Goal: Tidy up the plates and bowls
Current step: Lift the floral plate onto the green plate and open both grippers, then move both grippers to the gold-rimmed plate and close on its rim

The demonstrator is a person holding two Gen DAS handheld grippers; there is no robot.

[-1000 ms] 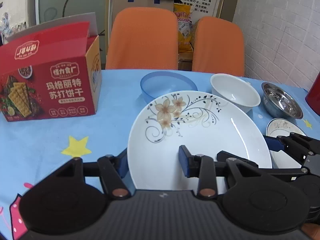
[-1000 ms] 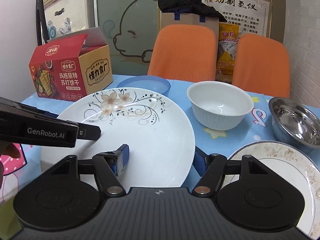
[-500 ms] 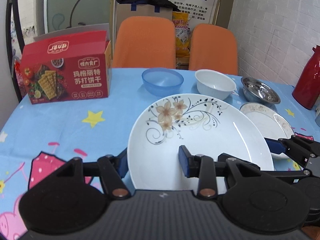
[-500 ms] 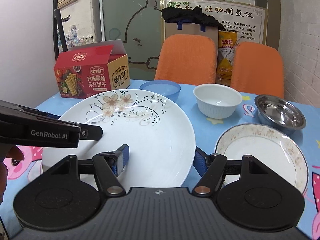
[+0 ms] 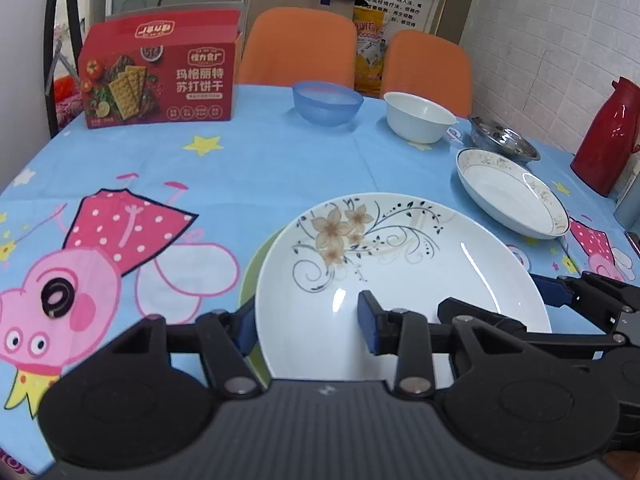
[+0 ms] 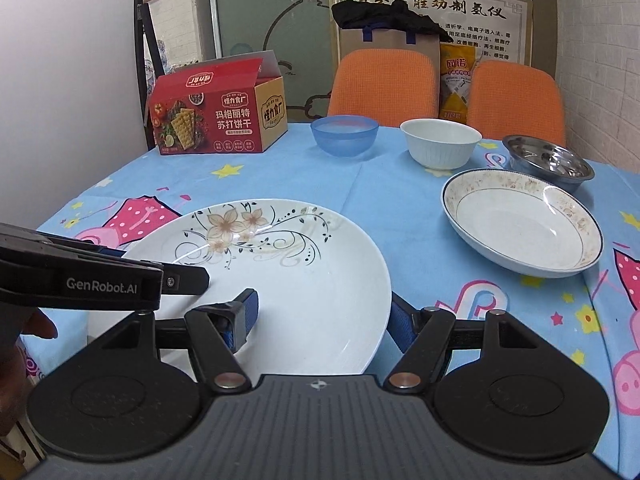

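Observation:
A large white flower-patterned plate (image 5: pixel 400 272) (image 6: pixel 288 272) is held near the table's front, over a green plate (image 5: pixel 250 276) whose rim peeks out at its left. My left gripper (image 5: pixel 308 324) is shut on the flower plate's left rim, one finger above and one below. My right gripper (image 6: pixel 324 316) is shut on its right rim in the same way. A gold-rimmed white plate (image 5: pixel 512 192) (image 6: pixel 520 220) lies to the right. A blue bowl (image 5: pixel 327 102) (image 6: pixel 344 134), a white bowl (image 5: pixel 418 120) (image 6: pixel 440 146) and a steel bowl (image 5: pixel 502 142) (image 6: pixel 548 160) stand in a row at the back.
A red cracker box (image 5: pixel 160 76) (image 6: pixel 216 116) stands at the back left. A red thermos (image 5: pixel 608 136) is at the right edge. Two orange chairs (image 6: pixel 384 84) stand behind the table. The blue cartoon tablecloth (image 5: pixel 160 184) covers the table.
Both grippers pulled back toward the front of the table with the flower plate and lowered it. The bowls and box now look farther away, and the green plate has come into view beneath it.

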